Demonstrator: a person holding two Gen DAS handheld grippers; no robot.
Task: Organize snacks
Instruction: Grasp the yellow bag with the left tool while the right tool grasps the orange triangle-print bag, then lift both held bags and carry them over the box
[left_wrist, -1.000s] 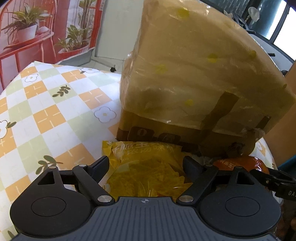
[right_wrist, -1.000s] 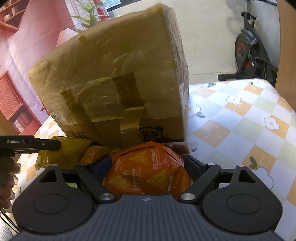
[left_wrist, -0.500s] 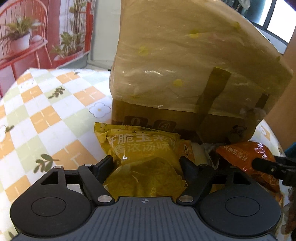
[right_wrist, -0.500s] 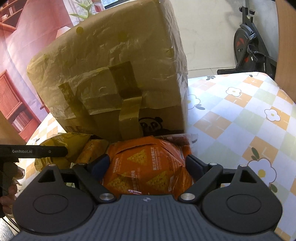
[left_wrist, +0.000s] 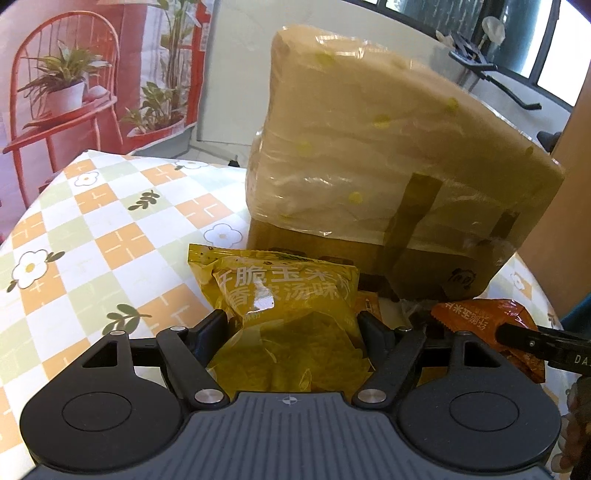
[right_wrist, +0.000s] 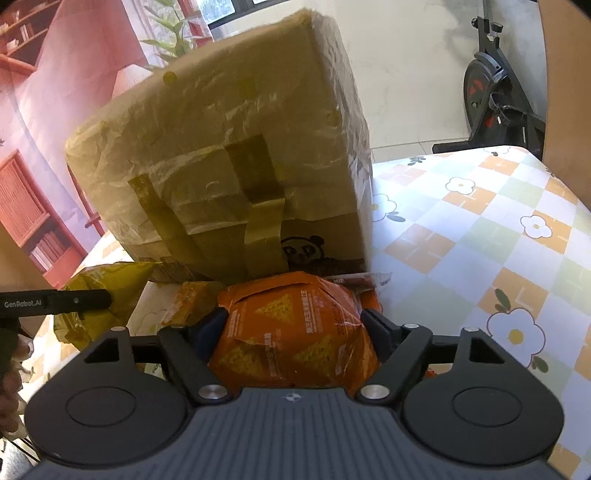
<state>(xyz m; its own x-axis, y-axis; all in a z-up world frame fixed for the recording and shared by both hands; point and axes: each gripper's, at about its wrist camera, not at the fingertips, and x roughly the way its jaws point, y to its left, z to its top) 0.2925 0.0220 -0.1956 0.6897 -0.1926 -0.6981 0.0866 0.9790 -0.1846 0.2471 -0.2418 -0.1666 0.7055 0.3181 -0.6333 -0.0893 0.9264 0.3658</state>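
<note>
Two snack bags are held, none put away yet.

The yellow bag (left_wrist: 288, 314) is squeezed in the left gripper (left_wrist: 291, 321) jaws, and the orange bag (right_wrist: 295, 332) in the right gripper (right_wrist: 295, 325) jaws. Both are held over the tabletop (left_wrist: 92, 240), just in front of the big box (right_wrist: 229, 166). The sorting seems only begun; a small packet (right_wrist: 192, 295) is left between them.

The taped cardboard box (left_wrist: 388, 177) blocks the way ahead; open tablecloth (left_wrist: 110, 236) lies left of it.

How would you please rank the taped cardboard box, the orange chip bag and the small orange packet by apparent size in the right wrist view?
1. Taped cardboard box
2. Orange chip bag, enlarged by nearness
3. Small orange packet, partly hidden
</note>
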